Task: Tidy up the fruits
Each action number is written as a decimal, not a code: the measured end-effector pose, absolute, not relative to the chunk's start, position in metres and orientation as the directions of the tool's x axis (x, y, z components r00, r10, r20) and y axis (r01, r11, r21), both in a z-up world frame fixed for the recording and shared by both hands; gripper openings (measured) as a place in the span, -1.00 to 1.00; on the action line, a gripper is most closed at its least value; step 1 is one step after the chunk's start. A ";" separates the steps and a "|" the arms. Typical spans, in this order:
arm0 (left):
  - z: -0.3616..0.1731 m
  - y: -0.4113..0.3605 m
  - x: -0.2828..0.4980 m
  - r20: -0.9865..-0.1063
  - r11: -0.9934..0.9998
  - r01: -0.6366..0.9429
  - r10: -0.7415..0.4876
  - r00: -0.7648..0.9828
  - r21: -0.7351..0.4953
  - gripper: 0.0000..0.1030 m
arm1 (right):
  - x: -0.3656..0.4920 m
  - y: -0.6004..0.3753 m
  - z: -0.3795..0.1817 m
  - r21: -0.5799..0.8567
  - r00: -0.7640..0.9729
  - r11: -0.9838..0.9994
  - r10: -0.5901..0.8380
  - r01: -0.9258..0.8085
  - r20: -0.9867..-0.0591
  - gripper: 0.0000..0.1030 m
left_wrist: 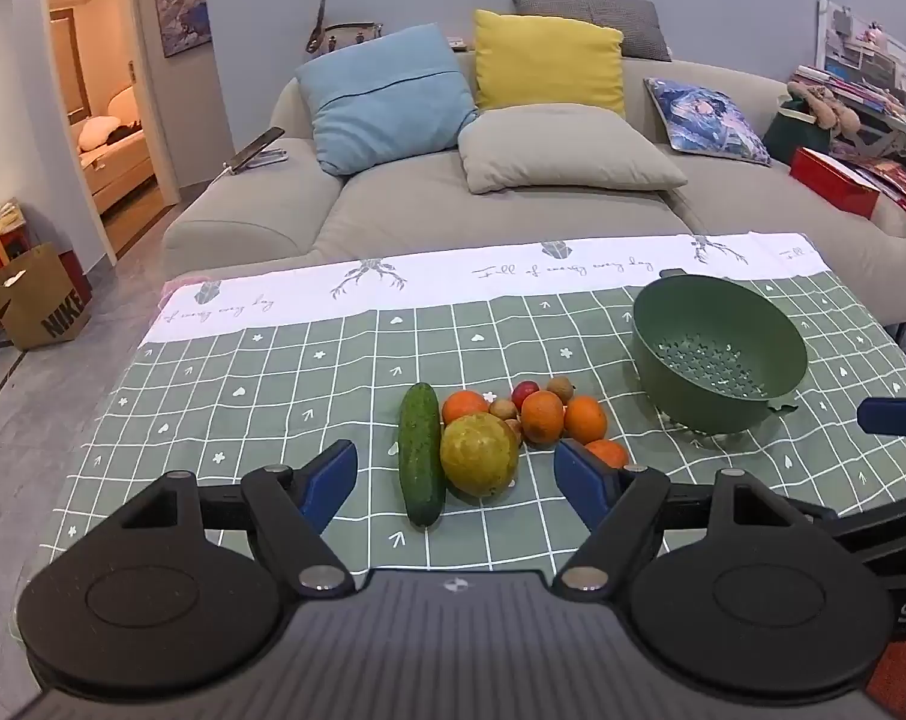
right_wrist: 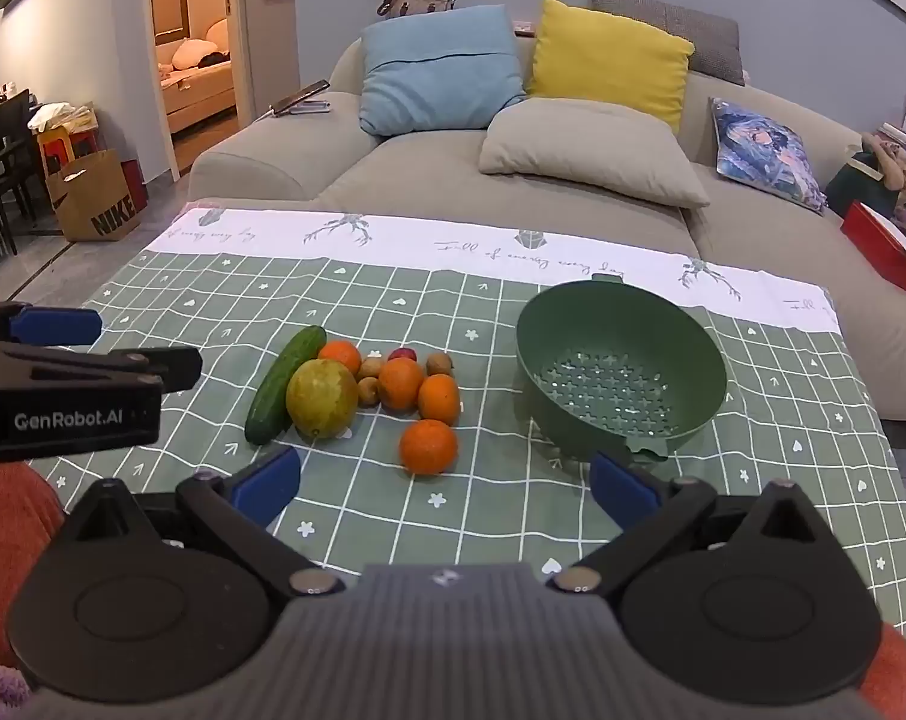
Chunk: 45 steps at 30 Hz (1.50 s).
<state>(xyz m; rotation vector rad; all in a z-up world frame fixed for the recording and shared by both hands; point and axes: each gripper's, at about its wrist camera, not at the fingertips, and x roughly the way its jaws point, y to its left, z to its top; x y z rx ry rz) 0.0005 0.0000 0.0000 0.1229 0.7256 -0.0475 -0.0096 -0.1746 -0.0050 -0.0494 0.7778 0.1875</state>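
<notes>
Green colander [right_wrist: 621, 372] on the checked tablecloth [right_wrist: 393, 516], fruit pile with cucumber [right_wrist: 285, 384] to its left, left gripper [left_wrist: 456, 468] and right gripper [right_wrist: 447, 480] both spread apart, holding nothing

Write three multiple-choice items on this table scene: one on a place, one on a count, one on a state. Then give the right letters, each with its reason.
1. Where does the cucumber lie among the fruit?
A. at the pile's left edge
B. inside the colander
C. on the sofa

2. How many oranges are on the cloth?
A. two
B. four
C. seven

3. What is in the colander?
A. the pear
B. three oranges
C. nothing

Answers:
1 A: in both views it lies against the left side of the pear, with the rest of the fruit to the right.
2 B: the right wrist view shows four, one orange apart at the front.
3 C: its holed bottom is bare, and both the left claw and the right claw stand open and hold nothing.
</notes>
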 end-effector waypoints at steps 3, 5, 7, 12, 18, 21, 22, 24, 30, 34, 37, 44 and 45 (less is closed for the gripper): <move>0.001 0.004 0.001 -0.668 0.994 0.093 -0.028 0.744 0.062 0.61 | -0.009 -0.174 -0.005 0.023 0.697 0.982 0.148 -0.186 -0.702 0.91; 0.002 0.008 0.002 -0.673 0.994 0.091 -0.030 0.739 0.056 0.61 | -0.009 -0.174 -0.005 0.024 0.696 0.983 0.148 -0.184 -0.703 0.91; 0.001 0.004 0.002 -0.681 0.994 0.096 -0.030 0.732 0.060 0.58 | -0.009 -0.174 -0.005 0.025 0.696 0.983 0.147 -0.183 -0.703 0.91; -0.002 0.001 0.001 -0.677 0.994 0.093 -0.026 0.736 0.063 0.58 | -0.009 -0.173 -0.005 0.023 0.695 0.983 0.146 -0.184 -0.704 0.91; -0.001 0.001 0.001 -0.677 0.994 0.091 -0.024 0.736 0.064 0.58 | -0.008 -0.173 -0.005 0.022 0.693 0.982 0.147 -0.185 -0.706 0.91; -0.001 0.001 0.001 -0.677 0.994 0.091 -0.024 0.736 0.064 0.58 | -0.008 -0.173 -0.005 0.022 0.692 0.982 0.146 -0.185 -0.707 0.91; -0.001 0.001 0.001 -0.677 0.994 0.090 -0.023 0.736 0.064 0.58 | -0.008 -0.173 -0.005 0.021 0.692 0.983 0.145 -0.185 -0.707 0.91; -0.001 0.001 0.000 -0.677 0.994 0.090 -0.024 0.736 0.064 0.58 | -0.008 -0.173 -0.004 0.021 0.692 0.983 0.145 -0.184 -0.707 0.91; -0.002 0.003 0.000 -0.679 0.994 0.084 -0.018 0.734 0.064 0.58 | -0.008 -0.173 -0.007 0.022 0.690 0.983 0.145 -0.184 -0.709 0.91; -0.002 0.004 0.000 -0.680 0.994 0.084 -0.018 0.733 0.064 0.58 | -0.008 -0.172 -0.013 0.023 0.685 0.983 0.145 -0.184 -0.714 0.91; -0.002 0.004 0.000 -0.680 0.994 0.087 -0.018 0.733 0.067 0.58 | -0.008 -0.172 -0.014 0.025 0.682 0.983 0.144 -0.182 -0.717 0.91; -0.003 0.003 0.000 -0.680 0.994 0.089 -0.017 0.733 0.071 0.58 | -0.007 -0.172 -0.013 0.026 0.679 0.983 0.144 -0.181 -0.720 0.91; -0.003 0.003 0.000 -0.681 0.994 0.089 -0.017 0.732 0.071 0.58 | -0.007 -0.172 -0.013 0.026 0.678 0.983 0.144 -0.181 -0.720 0.91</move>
